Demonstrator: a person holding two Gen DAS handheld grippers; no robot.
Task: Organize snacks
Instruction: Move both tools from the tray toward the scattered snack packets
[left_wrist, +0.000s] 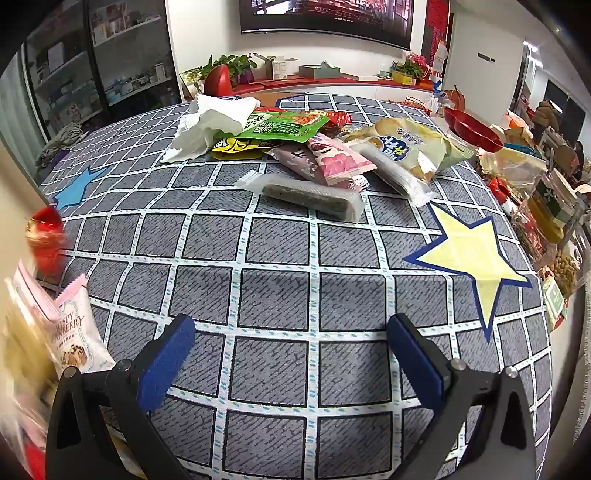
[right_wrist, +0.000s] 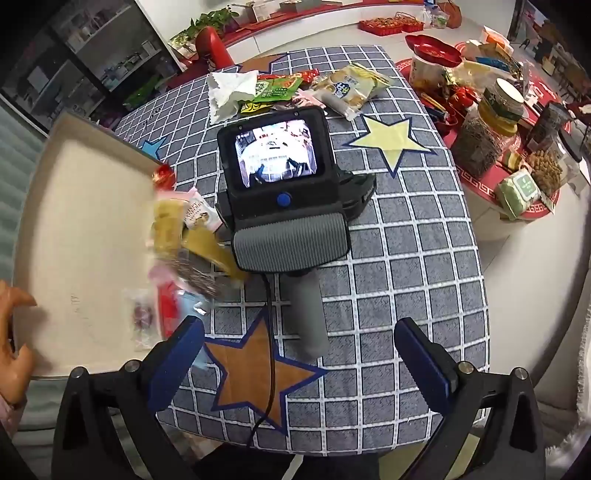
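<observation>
A pile of snack packets (left_wrist: 317, 147) lies at the far side of the checked tablecloth (left_wrist: 273, 295): green, yellow, pink and pale packets and two clear-wrapped dark bars (left_wrist: 310, 195). My left gripper (left_wrist: 291, 354) is open and empty, low over the cloth; its body lies on the table in the right wrist view (right_wrist: 280, 192). A tilted beige tray (right_wrist: 74, 236) at the left, held by a bare hand (right_wrist: 11, 332), has blurred packets (right_wrist: 184, 251) sliding off its edge. My right gripper (right_wrist: 299, 362) is open and empty above the near table edge.
White crumpled tissue (left_wrist: 214, 122) lies beside the pile. A side table at the right holds jars (right_wrist: 495, 122), a red bowl (left_wrist: 472, 129) and more snacks. A pink cranberry packet (left_wrist: 74, 339) and a red packet (left_wrist: 46, 236) sit at the left.
</observation>
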